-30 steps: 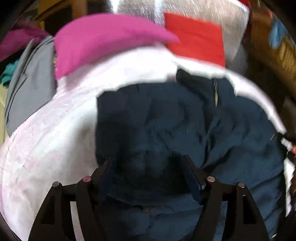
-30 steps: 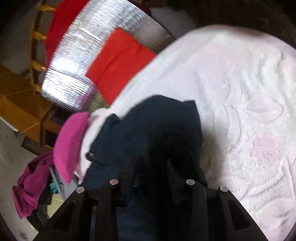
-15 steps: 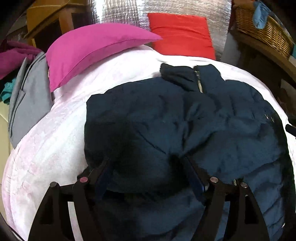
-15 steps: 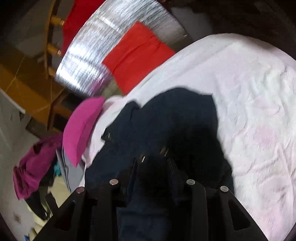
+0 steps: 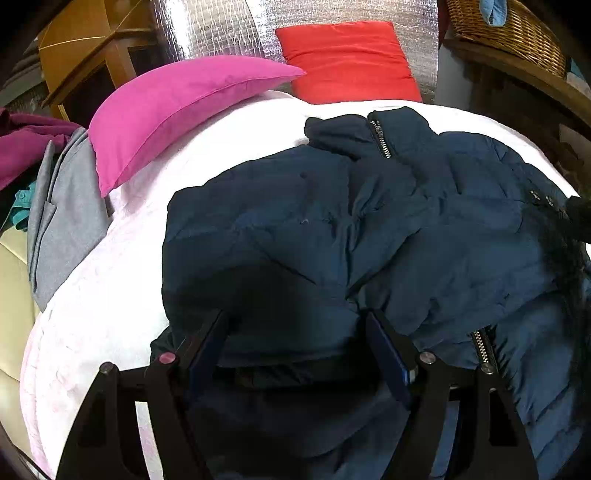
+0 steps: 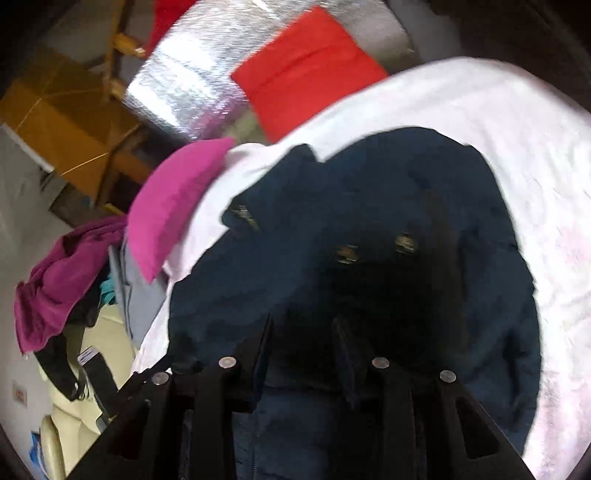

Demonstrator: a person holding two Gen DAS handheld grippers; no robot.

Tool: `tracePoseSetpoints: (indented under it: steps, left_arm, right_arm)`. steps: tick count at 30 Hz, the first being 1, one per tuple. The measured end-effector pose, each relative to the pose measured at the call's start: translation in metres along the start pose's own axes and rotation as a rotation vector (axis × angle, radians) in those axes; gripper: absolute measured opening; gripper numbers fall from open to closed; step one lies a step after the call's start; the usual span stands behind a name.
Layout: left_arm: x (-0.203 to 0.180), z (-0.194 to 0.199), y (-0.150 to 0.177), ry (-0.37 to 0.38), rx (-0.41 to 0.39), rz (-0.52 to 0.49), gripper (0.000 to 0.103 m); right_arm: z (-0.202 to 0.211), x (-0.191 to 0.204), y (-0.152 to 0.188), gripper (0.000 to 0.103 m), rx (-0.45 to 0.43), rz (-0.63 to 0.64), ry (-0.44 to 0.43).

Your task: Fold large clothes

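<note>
A dark navy puffer jacket [image 5: 369, 236] lies front up on a white bedspread [image 5: 103, 295], collar and zipper at the far end. My left gripper [image 5: 295, 325] sits over its near left part with wide-spread fingers and jacket fabric bunched between them. My right gripper [image 6: 303, 325] holds a dark fold of the same jacket [image 6: 369, 221] between its narrow-set fingers, above the jacket's right side.
A magenta pillow [image 5: 177, 110] and a red pillow [image 5: 351, 59] lie at the bed's far end by a silver foil panel [image 5: 221, 29]. Grey and purple clothes [image 5: 55, 192] are piled at the left. A wicker basket [image 5: 509, 29] stands at the far right.
Both grippers have pulled back toward me and risen, so more of the jacket shows. The jacket's collar and right side have been spread out over the bed.
</note>
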State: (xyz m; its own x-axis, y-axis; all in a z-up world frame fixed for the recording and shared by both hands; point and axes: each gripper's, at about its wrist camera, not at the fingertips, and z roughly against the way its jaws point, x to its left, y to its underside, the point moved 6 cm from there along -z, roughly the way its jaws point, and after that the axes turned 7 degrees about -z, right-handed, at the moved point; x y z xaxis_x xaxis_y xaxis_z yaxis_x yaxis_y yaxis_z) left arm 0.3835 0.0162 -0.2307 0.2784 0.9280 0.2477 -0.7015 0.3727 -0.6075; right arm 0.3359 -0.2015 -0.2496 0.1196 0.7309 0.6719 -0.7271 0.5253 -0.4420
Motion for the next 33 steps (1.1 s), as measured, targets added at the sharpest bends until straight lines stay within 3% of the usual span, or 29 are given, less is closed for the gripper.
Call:
tracePoseSetpoints:
  steps: [7,15,18,20,22,28,31,33]
  left_arm:
    - [-0.001,-0.002,0.001,-0.003,-0.007,-0.022,0.078]
    - [-0.004,-0.003,0.001,-0.021,0.0,-0.037,0.078]
    - [-0.002,0.0,0.001,-0.012,0.002,-0.043,0.078]
    - [0.005,0.006,-0.001,-0.008,-0.009,-0.041,0.078]
    - [0.015,0.011,-0.003,-0.015,-0.022,-0.023,0.078]
    - [0.068,0.012,-0.001,0.025,-0.019,0.145,0.078]
    - [0.083,-0.011,0.009,0.032,0.063,0.203,0.078]
    - [0.085,-0.025,0.016,0.063,0.107,0.236,0.079]
  right_arm:
    - [-0.047,-0.008,0.011,0.038,0.114,0.031,0.078]
    - [-0.033,-0.019,0.011,0.038,0.133,0.006,0.051]
    - [-0.012,-0.019,0.002,0.039,0.084,0.005,0.041]
    - [0.006,-0.022,-0.008,0.064,0.031,0.0,0.027]
    - [0.029,-0.034,-0.021,0.071,-0.036,-0.037,0.019]
    - [0.061,-0.086,-0.041,0.068,-0.073,-0.152,0.053]
    - [0.063,-0.101,-0.042,0.049,-0.055,-0.184,0.036]
    - [0.054,-0.101,-0.038,0.048,-0.016,-0.197,0.008]
